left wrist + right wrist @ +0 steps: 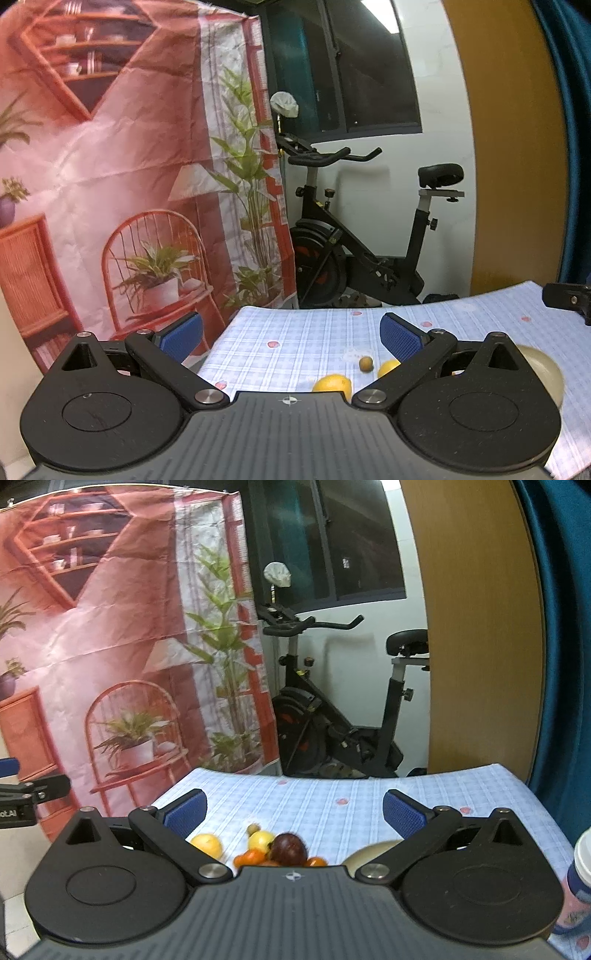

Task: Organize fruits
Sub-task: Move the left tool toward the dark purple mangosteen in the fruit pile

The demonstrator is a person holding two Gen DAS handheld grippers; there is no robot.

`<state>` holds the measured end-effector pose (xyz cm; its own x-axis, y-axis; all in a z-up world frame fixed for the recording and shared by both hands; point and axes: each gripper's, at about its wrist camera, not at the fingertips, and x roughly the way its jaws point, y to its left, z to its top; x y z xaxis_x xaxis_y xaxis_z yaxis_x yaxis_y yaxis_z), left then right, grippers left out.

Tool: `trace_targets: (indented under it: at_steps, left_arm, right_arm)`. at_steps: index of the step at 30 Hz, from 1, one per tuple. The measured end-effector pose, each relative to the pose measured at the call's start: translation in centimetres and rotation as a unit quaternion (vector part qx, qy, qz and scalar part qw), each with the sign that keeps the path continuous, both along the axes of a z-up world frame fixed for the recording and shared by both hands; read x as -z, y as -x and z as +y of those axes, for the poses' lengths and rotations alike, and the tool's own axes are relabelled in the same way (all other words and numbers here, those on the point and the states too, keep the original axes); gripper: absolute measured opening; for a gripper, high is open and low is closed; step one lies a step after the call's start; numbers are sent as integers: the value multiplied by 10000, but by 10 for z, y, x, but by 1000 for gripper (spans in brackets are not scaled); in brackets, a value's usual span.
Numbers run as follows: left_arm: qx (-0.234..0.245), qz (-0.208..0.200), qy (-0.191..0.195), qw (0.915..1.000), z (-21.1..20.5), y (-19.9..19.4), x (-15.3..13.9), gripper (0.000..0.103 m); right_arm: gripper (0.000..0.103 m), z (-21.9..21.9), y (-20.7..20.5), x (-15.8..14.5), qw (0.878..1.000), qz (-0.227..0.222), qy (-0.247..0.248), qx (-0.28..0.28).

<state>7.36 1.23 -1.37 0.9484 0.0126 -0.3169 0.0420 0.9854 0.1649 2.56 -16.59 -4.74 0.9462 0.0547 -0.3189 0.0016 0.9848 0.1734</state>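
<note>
Left wrist view: left gripper [291,334] held level, jaws wide, empty.
Right gripper [295,812]: likewise wide, empty.
Surface: checked tablecloth [332,786], exercise bike [332,716] behind.

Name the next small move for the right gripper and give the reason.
Probably lower the right gripper, open and empty above the tablecloth, toward the dark purple fruit just below its fingers; that fruit tops the cluster, beside the cream bowl.

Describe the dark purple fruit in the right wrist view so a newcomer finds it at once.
Start at the checked tablecloth and drop to the fruit cluster near the right gripper, whose jaws stand open. The dark purple fruit sits between a yellow fruit and small orange ones, the only dark, maroon piece there.
</note>
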Motion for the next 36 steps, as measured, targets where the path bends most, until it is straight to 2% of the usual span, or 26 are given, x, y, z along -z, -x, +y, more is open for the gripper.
trace_targets:
  at_steps: [6, 11, 14, 19, 23, 27, 33, 36]
  left_arm:
    - [170, 210, 627, 9977, 15, -39, 5, 102]
    - [175, 248, 481, 9984, 14, -63, 11, 102]
    - [231, 344, 529, 9977, 16, -75, 15, 97]
    - [225, 379, 537, 9976, 21, -93, 21, 96]
    - [236, 201, 804, 9963, 26, -102, 25, 96]
    - [432, 6, 1153, 9924, 25, -100, 29, 96]
    - [684, 596, 1043, 9904, 12, -115, 42, 95]
    - [694, 763, 1046, 9892, 10, -114, 53, 95]
  right_arm:
    - [103, -9, -38, 9, 9998, -80, -119, -165]
    - [103, -14, -65, 16, 9982, -187, -422, -382]
    - [103, -16, -81, 21, 9968, -116, -608, -497]
    - [103, -19, -92, 30, 9937, -241, -819, -724]
    - [103, -16, -101, 35, 9957, -71, -549, -741]
    - [103, -17, -107, 42, 9955, 104, -542, -774]
    - [103, -15, -105, 61, 9957, 420, -277, -775]
    - [103, -16, -99, 70, 9957, 528, -216, -732]
